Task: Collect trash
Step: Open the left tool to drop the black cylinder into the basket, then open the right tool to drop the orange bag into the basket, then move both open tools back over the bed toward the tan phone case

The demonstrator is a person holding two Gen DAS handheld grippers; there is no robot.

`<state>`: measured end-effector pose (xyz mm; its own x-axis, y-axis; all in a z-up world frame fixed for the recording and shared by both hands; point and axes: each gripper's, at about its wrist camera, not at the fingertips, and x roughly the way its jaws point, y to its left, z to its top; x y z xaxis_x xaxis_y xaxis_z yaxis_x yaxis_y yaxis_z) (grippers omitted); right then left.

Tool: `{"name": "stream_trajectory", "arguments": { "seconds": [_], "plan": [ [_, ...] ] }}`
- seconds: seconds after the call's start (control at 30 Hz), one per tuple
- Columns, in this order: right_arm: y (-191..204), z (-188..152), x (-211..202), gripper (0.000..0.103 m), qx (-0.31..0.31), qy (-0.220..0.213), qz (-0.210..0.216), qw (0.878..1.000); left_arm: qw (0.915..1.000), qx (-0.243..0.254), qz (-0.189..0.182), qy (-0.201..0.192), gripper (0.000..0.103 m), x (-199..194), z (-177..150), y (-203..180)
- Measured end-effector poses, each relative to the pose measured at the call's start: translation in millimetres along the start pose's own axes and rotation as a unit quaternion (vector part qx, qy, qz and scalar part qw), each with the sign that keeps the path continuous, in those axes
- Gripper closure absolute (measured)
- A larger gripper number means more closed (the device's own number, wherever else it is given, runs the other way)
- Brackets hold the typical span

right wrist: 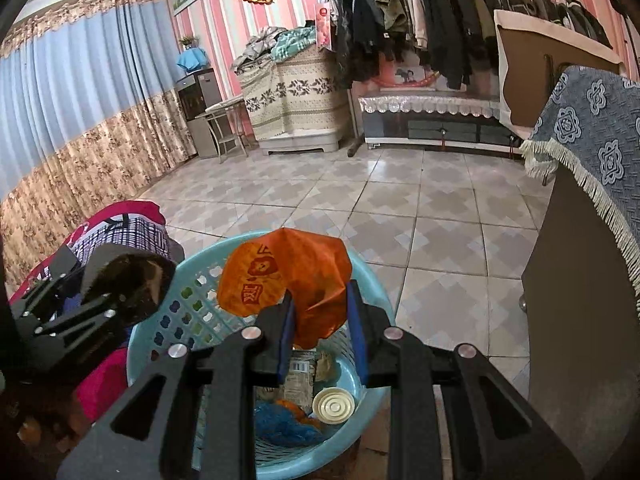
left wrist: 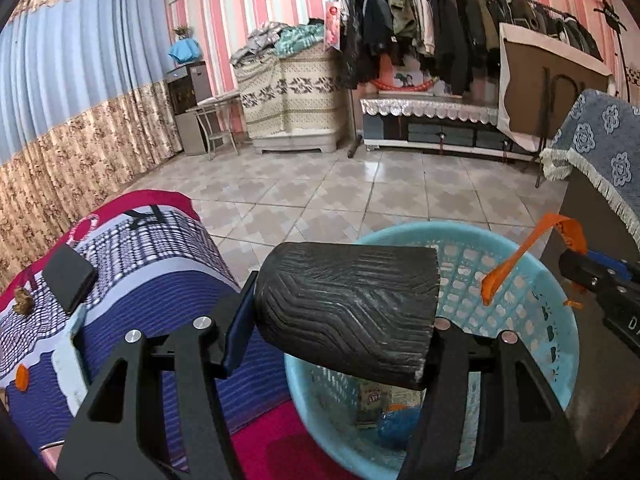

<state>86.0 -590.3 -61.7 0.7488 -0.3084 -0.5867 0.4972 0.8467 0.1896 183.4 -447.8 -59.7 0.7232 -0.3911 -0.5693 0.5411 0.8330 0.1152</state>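
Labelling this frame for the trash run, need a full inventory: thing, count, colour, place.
basket: 1, light blue, on the floor below both tongs
orange wrapper: 1, orange, gripped over the basket
black block: 1, black, ridged, gripped at the basket's rim
round lid: 1, cream, in the basket
blue bag: 1, blue, crumpled, basket bottom
printed packet: 1, grey-brown, in the basket
bed cover: 1, purple, white and pink, left of the basket
brown scrap: 1, brown, on the bed cover
orange bit: 1, orange, on the bed cover
clothes rack: 1, dark garments, far wall
left tongs: 1, black, shut on the black block
right tongs: 1, black with blue pads, shut on the orange wrapper
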Motion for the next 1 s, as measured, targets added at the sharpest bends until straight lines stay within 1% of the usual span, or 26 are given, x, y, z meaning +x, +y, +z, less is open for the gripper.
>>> {"name": "stream_trajectory", "arguments": {
  "seconds": [0.07,0.13,0.2,0.3,0.47,0.57,0.77,0.8,0.83,0.87,0.9,0.93,0.97,1.0],
  "plan": [
    [0,-1,2,0.078,0.001,0.004,0.000,1.000,0.9999,0.007,0.000,0.009,0.035,5,0,-3],
    [3,-2,5,0.078,-0.002,0.008,0.001,1.000,0.9999,0.006,-0.003,0.012,0.031,6,0,-2],
    [7,-3,7,0.078,-0.008,0.012,0.001,1.000,0.9999,0.002,-0.007,0.013,0.025,5,0,-1],
    [9,-3,7,0.078,-0.009,0.014,0.001,1.000,0.9999,-0.007,-0.001,0.008,0.017,1,0,5],
    [9,-4,9,0.078,-0.009,0.019,0.001,1.000,0.9996,-0.022,0.013,0.013,0.015,-4,0,19],
    [13,-6,12,0.078,-0.011,0.022,0.001,1.000,0.9989,-0.030,0.035,0.004,0.008,-12,2,29],
    [28,-6,17,0.076,-0.021,0.021,0.003,1.000,0.9969,-0.057,0.055,-0.008,0.006,-29,2,54],
    [33,-6,17,0.072,-0.028,0.021,0.005,0.999,0.9963,-0.063,0.057,-0.011,0.006,-32,2,58],
    [37,-6,17,0.058,-0.035,0.019,0.003,0.999,0.9962,-0.065,0.057,-0.012,0.006,-34,2,60],
    [41,-6,16,0.052,-0.044,0.016,-0.001,0.999,0.9960,-0.067,0.058,-0.014,0.006,-37,2,63],
    [47,-6,14,0.040,-0.055,0.010,-0.005,0.998,0.9957,-0.069,0.060,-0.016,0.006,-40,2,66],
    [50,-6,13,0.036,-0.062,0.008,-0.007,0.998,0.9953,-0.074,0.061,-0.018,0.006,-43,2,68],
    [53,-7,11,0.035,-0.068,0.005,-0.008,0.998,0.9950,-0.078,0.059,-0.019,0.006,-45,2,71],
    [54,-6,10,0.031,-0.069,0.002,-0.009,0.998,0.9949,-0.081,0.057,-0.019,0.006,-47,2,73]
  ]
}}
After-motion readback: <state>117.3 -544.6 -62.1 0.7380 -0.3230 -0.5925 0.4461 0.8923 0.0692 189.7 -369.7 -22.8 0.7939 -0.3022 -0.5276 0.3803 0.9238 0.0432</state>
